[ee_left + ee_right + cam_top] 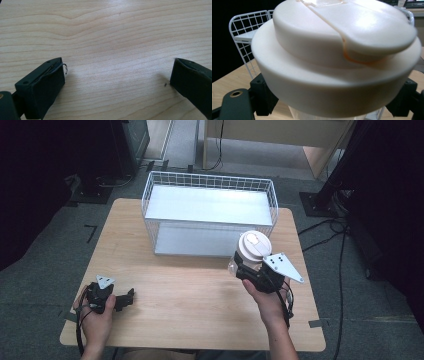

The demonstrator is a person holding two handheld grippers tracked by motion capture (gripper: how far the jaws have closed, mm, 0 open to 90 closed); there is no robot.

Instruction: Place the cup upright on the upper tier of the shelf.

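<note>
Desk (190,290): light wood, rounded corners, on grey carpet.
Left gripper (131,296): nearest, resting on the desk well left of the jar; jaws spread wide with bare wood between them in the left gripper view.
Right gripper (245,268): jaws clamped on the jar under its lid, one at each side in the right gripper view.
Jar (254,249): clear body, cream flip-top lid, upright, raised off the desk.
Wire basket (210,212): white, just behind the jar, at the desk's far edge.
</note>
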